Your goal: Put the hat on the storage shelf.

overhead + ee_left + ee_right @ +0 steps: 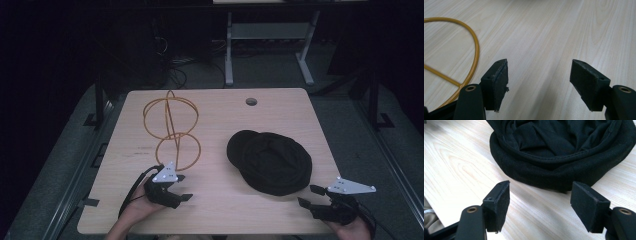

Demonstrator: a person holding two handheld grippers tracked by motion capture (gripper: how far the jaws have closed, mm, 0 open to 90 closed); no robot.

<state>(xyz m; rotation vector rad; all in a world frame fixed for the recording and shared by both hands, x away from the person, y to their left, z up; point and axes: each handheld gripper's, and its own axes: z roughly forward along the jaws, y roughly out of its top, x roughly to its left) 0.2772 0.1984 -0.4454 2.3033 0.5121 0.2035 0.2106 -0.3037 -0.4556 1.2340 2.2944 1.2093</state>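
1. The black hat (270, 162) lies crown-down on the right half of the bench (220, 210), its right side near the right edge and well back from the near edge.
2. The orange wire stand (172, 130) stands on the left half, toward the far left corner.
3. The right gripper (311, 196) hovers at the near right corner, fingers (499, 205) spread wide with nothing between them, just short of the hat's brim.
4. The left gripper (183, 187) hovers near the near edge, fingers (496, 82) spread and empty, just beside the stand's base ring.
5. Bare wood lies between the grippers along the near edge.
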